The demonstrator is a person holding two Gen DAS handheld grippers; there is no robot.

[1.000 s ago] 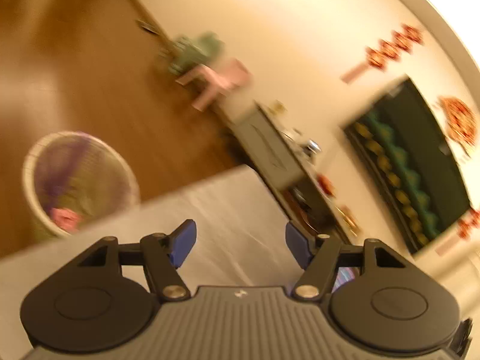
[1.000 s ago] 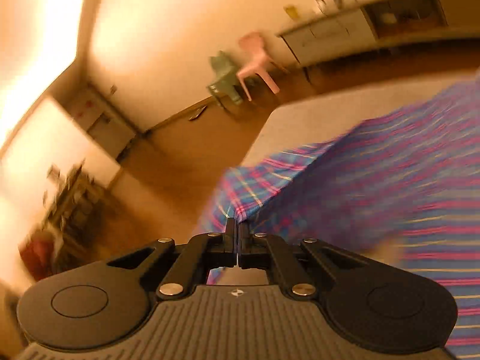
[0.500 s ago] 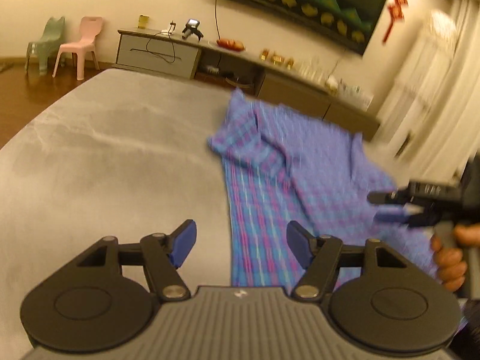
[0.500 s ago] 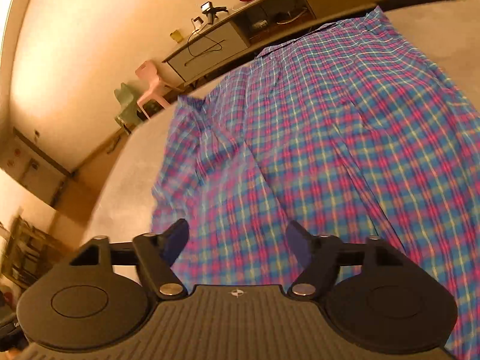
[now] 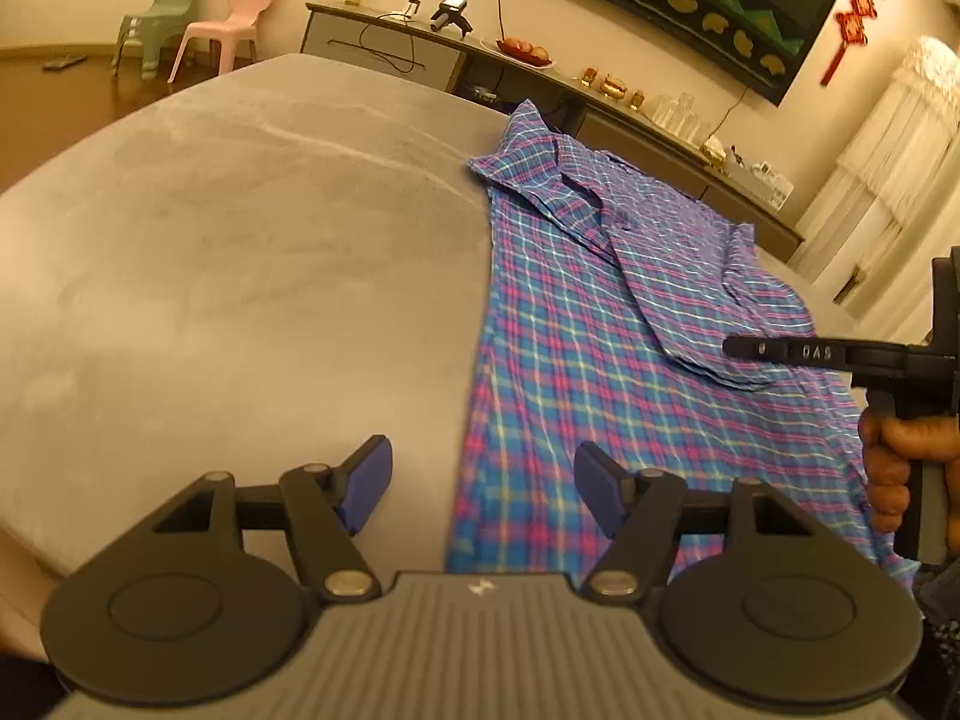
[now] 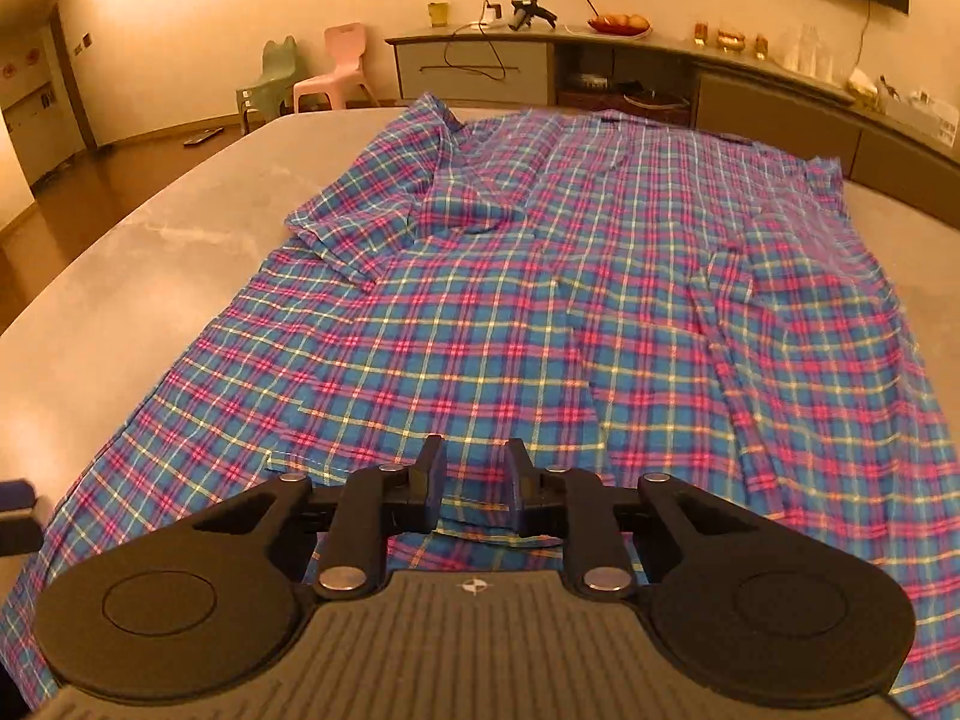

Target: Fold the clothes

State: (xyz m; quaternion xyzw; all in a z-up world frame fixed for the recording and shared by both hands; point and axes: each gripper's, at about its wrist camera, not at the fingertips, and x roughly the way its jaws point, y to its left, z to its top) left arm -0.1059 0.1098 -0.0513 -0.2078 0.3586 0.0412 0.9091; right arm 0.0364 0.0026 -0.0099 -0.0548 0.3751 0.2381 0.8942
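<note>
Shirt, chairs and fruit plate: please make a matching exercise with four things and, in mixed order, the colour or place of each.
Things:
1. shirt
2. left chair
3. right chair
4. fruit plate

Matches:
A. pink
B. on the sideboard
C. spread on the grey table
D. pale green

Pairs: 1-C, 2-D, 3-A, 4-B

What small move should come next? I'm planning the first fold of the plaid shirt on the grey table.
Probably let the right gripper, whose jaws are closing, finish pinching the near hem of the blue-and-pink plaid shirt. The shirt lies spread on the grey table, a hem fold sits between the pads, and the left gripper hangs open at the shirt's left edge.
</note>
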